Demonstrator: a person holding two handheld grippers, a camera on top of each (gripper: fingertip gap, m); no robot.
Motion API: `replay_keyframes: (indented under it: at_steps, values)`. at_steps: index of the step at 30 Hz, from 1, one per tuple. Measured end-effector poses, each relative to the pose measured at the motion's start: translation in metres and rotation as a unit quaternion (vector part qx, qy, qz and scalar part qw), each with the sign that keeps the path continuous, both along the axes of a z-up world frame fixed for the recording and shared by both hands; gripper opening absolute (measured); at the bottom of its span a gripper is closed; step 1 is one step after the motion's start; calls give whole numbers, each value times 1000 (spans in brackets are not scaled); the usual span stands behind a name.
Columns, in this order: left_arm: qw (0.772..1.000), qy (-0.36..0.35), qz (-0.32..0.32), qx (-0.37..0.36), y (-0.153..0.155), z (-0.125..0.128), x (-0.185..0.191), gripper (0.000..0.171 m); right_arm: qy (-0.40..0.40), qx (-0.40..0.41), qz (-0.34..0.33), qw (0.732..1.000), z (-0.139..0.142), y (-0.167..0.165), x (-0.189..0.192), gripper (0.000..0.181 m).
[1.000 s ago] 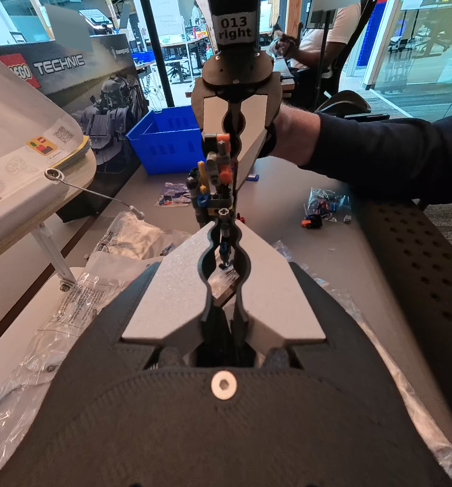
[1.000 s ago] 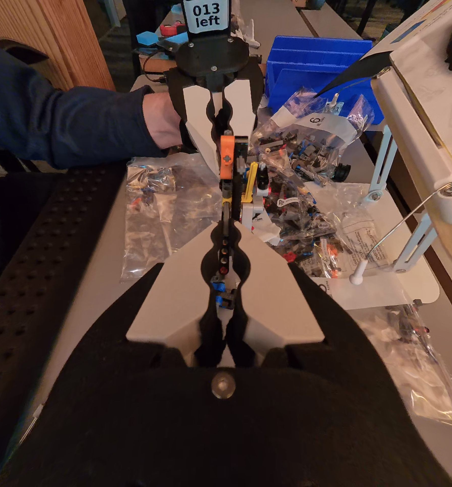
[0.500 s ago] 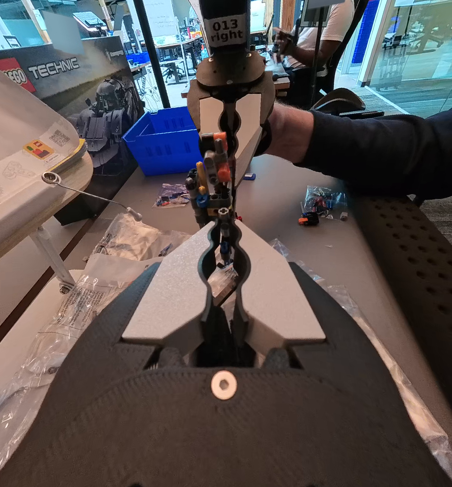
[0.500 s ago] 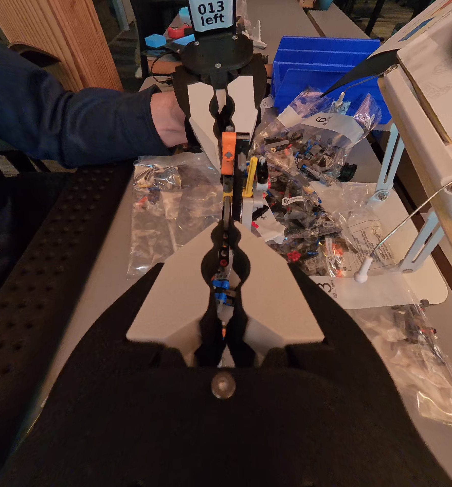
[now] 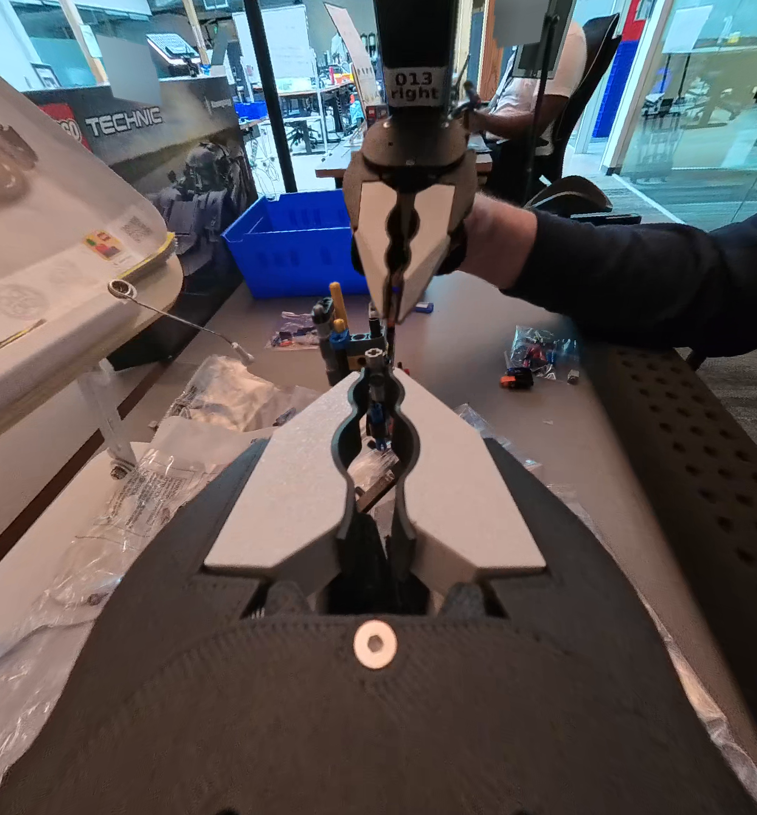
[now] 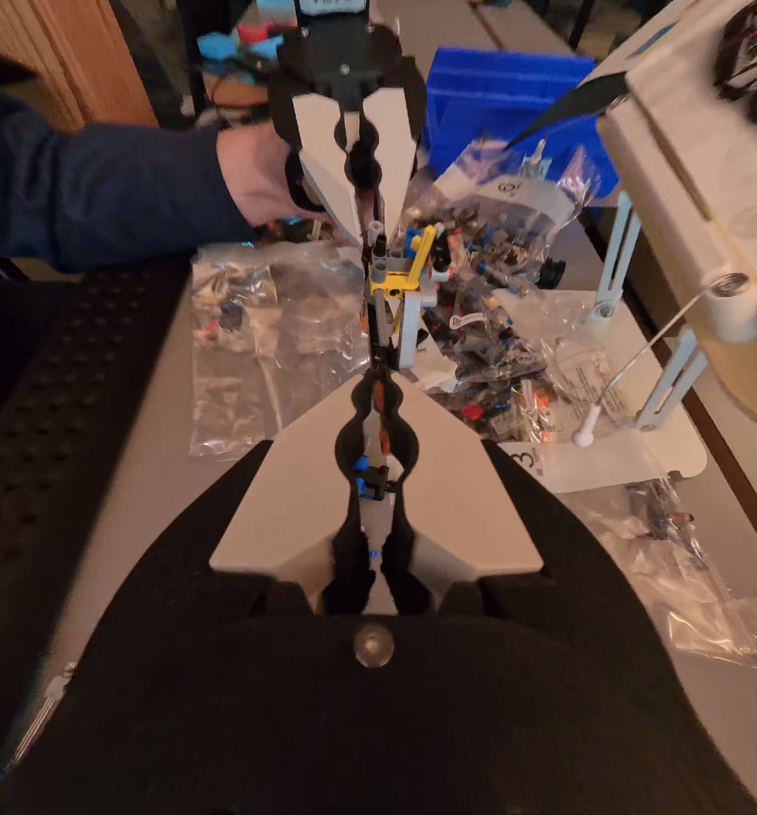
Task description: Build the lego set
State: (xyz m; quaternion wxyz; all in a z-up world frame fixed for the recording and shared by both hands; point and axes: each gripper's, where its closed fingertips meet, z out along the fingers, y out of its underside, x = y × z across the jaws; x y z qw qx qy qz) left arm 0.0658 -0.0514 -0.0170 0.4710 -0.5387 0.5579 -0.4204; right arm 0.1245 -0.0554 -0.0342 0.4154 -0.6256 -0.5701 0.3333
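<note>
Straight ahead of the left gripper (image 5: pixel 378 375), clamped shut on the near end of the lego assembly (image 5: pixel 359 348); long axis along the fingers, far end pinched from above by the closed right gripper (image 5: pixel 392 308). Both equally near.

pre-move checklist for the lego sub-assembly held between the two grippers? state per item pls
1. Left gripper shut on the lego assembly: ok, the assembly sits clamped at its tips.
2. Right gripper grip: ok, shut on the assembly's thin dark end.
3. Assembly clear of the table: ok, held in the air between both grippers.
4. Parts fully seated, yellow beam included: cannot tell, right wrist view is motion-blurred.
5. Parts bags clear of the grippers: ok, they lie on the table below and beside.
6. Instruction booklet in reach of view: ok, open on its stand.
</note>
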Motion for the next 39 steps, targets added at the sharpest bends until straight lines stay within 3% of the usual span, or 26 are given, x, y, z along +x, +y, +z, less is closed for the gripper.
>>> replay_keyframes:
  at_steps: [3,8,10,12,18,23,28,39]
  values:
    - [1000,8,-1,3,-1,-2,1,6,-11,15,-8,1000,-2,1,-8,14]
    - [1000,10,-6,3,-4,-4,6,5,-12,17,-12,1000,-5,2,-16,19]
    - [1000,14,-10,3,-6,-6,9,5,-20,21,-14,999,-9,3,-19,16]
    - [1000,17,-7,5,-5,-7,10,6,-29,26,-10,999,-12,1,-21,1]
    - [1000,6,-18,-6,-7,-7,11,6,-41,26,-4,999,-14,-3,-22,1]
    - [1000,14,-11,-5,-7,-9,15,19,-33,27,-7,999,-11,-3,-23,1]
    - [999,39,-5,8,-6,-16,16,13,-41,31,-11,999,-14,-2,-24,0]
    - [1000,0,1,-4,-2,-4,12,11,-46,41,-23,998,-16,1,-23,1]
